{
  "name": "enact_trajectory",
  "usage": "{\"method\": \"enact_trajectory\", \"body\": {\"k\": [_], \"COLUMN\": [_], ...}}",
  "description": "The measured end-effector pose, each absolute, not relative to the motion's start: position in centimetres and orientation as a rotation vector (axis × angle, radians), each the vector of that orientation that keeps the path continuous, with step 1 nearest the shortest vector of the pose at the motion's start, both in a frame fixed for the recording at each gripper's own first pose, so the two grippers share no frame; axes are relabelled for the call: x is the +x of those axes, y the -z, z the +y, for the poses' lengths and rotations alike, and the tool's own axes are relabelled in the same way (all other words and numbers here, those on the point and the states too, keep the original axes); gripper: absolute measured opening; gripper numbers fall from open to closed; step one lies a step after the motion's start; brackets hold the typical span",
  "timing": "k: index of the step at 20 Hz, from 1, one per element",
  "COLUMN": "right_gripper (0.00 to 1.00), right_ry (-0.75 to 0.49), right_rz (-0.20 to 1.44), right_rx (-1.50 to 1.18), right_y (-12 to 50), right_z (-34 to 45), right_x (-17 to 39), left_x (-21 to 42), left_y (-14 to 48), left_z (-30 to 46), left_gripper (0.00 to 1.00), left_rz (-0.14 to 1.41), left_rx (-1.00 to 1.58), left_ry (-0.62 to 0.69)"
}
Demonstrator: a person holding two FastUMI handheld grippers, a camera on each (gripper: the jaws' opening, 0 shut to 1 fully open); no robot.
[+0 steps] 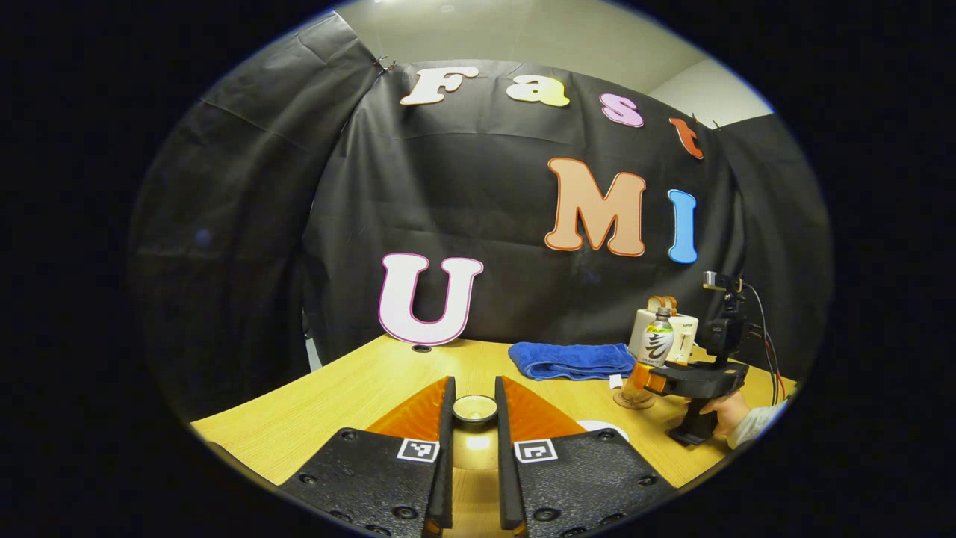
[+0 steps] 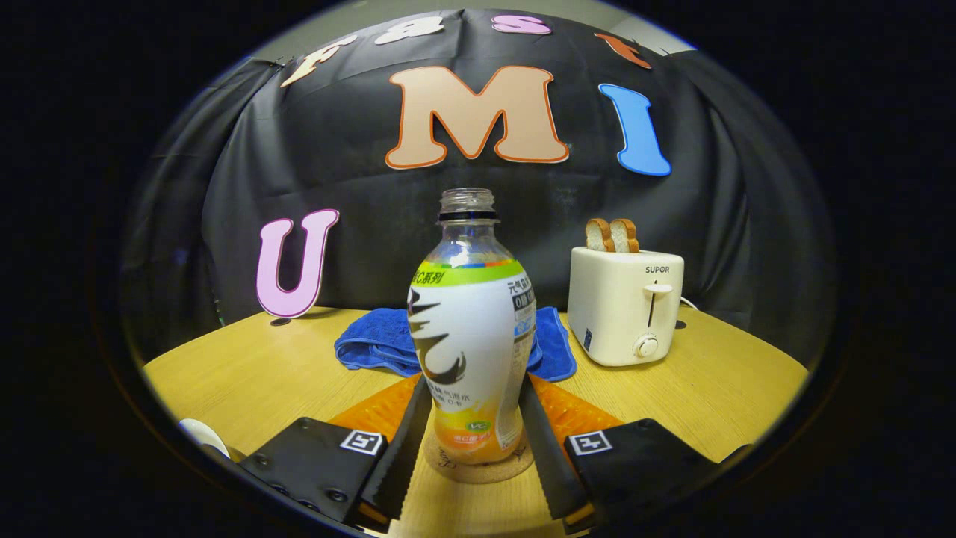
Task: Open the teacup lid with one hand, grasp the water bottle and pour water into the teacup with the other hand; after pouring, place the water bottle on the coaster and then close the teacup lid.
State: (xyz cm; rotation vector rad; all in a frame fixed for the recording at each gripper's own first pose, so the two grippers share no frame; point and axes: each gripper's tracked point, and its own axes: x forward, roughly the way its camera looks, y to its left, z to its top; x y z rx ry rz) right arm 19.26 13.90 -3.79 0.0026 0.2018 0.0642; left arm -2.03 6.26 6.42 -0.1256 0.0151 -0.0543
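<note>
My left gripper (image 1: 474,392) is shut on the small round teacup lid (image 1: 474,409), held level above the wooden table. A white rim, the teacup (image 1: 606,428), peeks out just right of my fingers; it also shows as the white teacup edge (image 2: 200,435) low on the left. The uncapped water bottle (image 2: 470,329) stands upright on the round cork coaster (image 2: 478,469), a little orange liquid at its bottom. My right gripper (image 2: 474,381) is shut on the bottle's lower body. In the left gripper view that bottle (image 1: 657,344) and coaster (image 1: 633,401) are far right.
A folded blue towel (image 2: 373,344) lies behind the bottle. A white toaster (image 2: 624,306) with two bread slices stands at the back right. A hand (image 1: 728,415) holds the right gripper's handle. The wooden table (image 2: 261,366) ends at the black cloth wall.
</note>
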Motion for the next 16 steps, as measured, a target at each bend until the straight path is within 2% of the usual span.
{"method": "enact_trajectory", "body": {"k": [1, 4, 8, 10, 16], "right_gripper": [0.75, 0.89, 0.88, 0.98, 0.98], "right_ry": [-0.066, -0.070, -0.074, -0.066, -0.061], "right_rz": [0.201, 0.194, 0.164, 0.130, 0.051], "right_rx": [0.003, -0.002, -0.004, -0.007, 0.046], "right_y": [4.2, 4.0, 3.2, 2.2, -1.1], "right_z": [13.9, 13.9, 13.5, 12.8, 10.5], "right_x": [18.6, 18.5, 17.1, 16.3, 13.0], "left_x": [-2.0, -2.0, -1.9, -1.8, -1.3], "left_y": [-6.5, -6.3, -5.8, -5.4, -3.7], "left_z": [6.2, 5.7, 4.3, 3.4, -0.3], "left_gripper": [0.22, 0.22, 0.22, 0.22, 0.22], "left_rz": [0.014, 0.016, 0.028, 0.035, 0.063], "left_rx": [-0.125, -0.119, -0.127, -0.132, -0.121], "left_ry": [0.057, 0.066, 0.100, 0.121, 0.199]}}
